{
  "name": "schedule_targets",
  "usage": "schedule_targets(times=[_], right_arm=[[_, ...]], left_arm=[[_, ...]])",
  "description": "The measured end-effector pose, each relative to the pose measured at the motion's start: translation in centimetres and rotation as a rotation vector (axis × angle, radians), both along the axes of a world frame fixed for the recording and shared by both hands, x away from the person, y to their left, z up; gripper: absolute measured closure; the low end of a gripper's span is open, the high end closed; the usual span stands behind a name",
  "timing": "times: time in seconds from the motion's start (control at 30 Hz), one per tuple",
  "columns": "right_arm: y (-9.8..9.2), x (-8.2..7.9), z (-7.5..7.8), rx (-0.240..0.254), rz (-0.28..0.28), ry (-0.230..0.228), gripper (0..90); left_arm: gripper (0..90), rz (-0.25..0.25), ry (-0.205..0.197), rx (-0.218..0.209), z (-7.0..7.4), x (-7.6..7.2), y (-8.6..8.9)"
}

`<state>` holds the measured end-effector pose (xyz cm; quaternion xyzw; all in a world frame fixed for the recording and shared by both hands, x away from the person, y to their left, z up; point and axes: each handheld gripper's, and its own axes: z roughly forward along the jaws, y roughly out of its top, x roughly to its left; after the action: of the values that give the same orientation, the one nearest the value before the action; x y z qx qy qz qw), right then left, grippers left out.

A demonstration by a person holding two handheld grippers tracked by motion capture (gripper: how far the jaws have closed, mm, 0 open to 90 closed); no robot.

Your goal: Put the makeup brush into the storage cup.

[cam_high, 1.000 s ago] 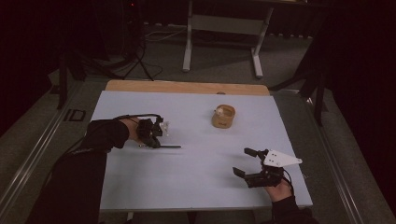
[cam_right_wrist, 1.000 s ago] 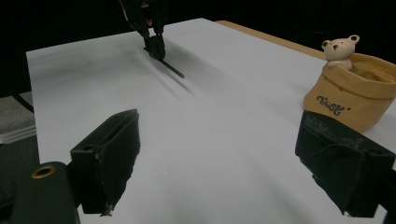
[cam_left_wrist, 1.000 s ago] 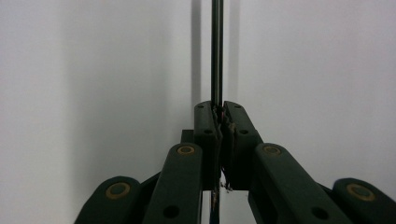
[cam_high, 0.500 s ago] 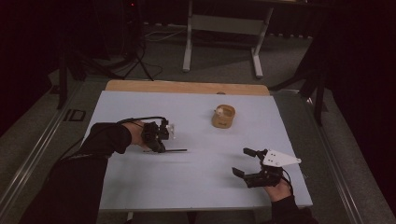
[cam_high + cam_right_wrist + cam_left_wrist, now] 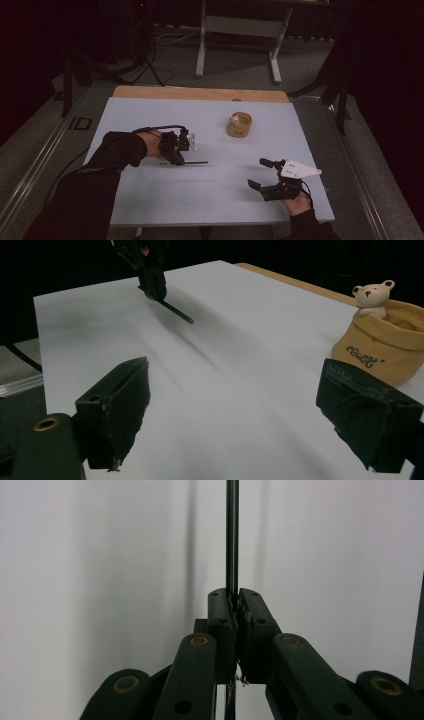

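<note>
In the high view the left claw (image 5: 176, 150) is at the left centre of the frame, above the pale desk (image 5: 150, 200); it is clenched on a thin dark rod (image 5: 196, 163), which sticks out to the right, level over the desk surface; in the left gripper view the two black jaws are pressed together around the rod (image 5: 231, 535), and the rod goes straight up to the top edge of the frame; the right claw (image 5: 262, 174) is at the lower right of the high view, released, with nothing between its jaws; in the right gripper view its jaws stand wide apart at the bottom corners; the tan pouch (image 5: 387, 340) with a small bear figure (image 5: 372, 294) is at the right edge there, and in the high view it stands on the desk in the upper middle, well apart from both claws.
</note>
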<state>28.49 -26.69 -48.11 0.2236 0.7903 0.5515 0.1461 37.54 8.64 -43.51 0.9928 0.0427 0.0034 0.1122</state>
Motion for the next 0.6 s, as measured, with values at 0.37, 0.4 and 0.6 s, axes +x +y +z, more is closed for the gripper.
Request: schedule_targets(times=[0.37,0.4,0.6], right_arm=[[0.1,0.0,0.2,-0.01,-0.004,-0.002,13.8],[0.1,0.0,0.2,-0.01,-0.004,-0.005,13.8],[0.0,-0.1,0.3,-0.014,-0.002,-0.008,13.9]], left_arm=[[85.8,0.002,0.032,-0.024,0.9,-0.4,-1.9],[85.8,0.004,0.027,-0.021,1.0,-0.4,-2.2],[85.8,-0.002,0.019,-0.025,1.4,-0.6,-3.3]])
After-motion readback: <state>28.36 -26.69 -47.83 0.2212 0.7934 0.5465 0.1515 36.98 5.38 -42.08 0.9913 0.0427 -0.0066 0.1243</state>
